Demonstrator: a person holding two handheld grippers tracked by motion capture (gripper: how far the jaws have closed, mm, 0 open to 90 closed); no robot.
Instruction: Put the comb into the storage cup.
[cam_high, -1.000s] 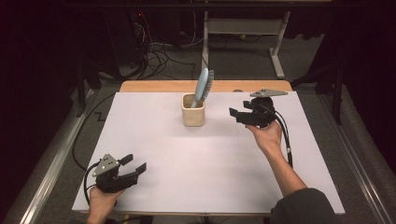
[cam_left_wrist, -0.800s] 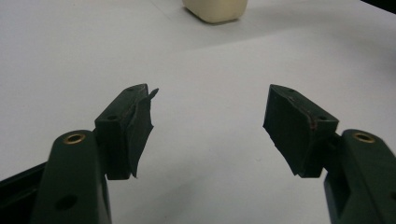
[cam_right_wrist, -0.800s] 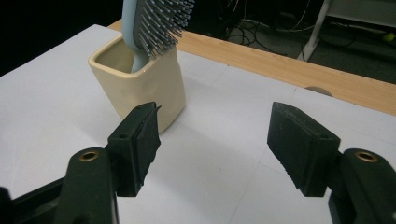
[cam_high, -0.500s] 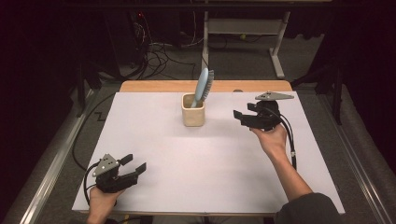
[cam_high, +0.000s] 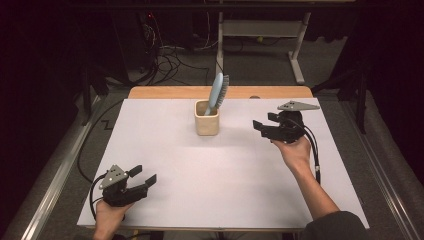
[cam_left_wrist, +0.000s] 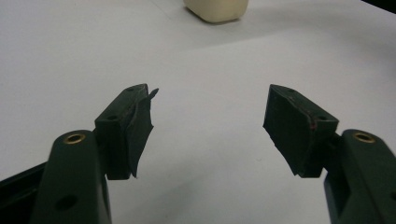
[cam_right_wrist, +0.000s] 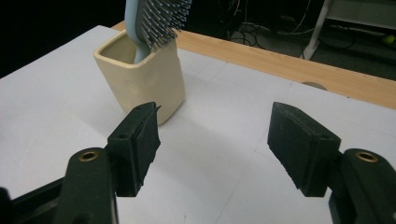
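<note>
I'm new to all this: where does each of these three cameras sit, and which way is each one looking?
High view: above the person's side, looking forward and down on the white table; both forearms, left gripper and right gripper show.
Left gripper view: rides that gripper, looking along its open jaws over the tabletop toward the cup.
Right gripper view: rides that gripper, facing the cup and hairbrush.
All three share the cup.

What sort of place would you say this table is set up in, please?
Probably a lab or workshop recording station: tangled cables on the floor, a white-covered table, and a staged cream cup holding a hairbrush.
</note>
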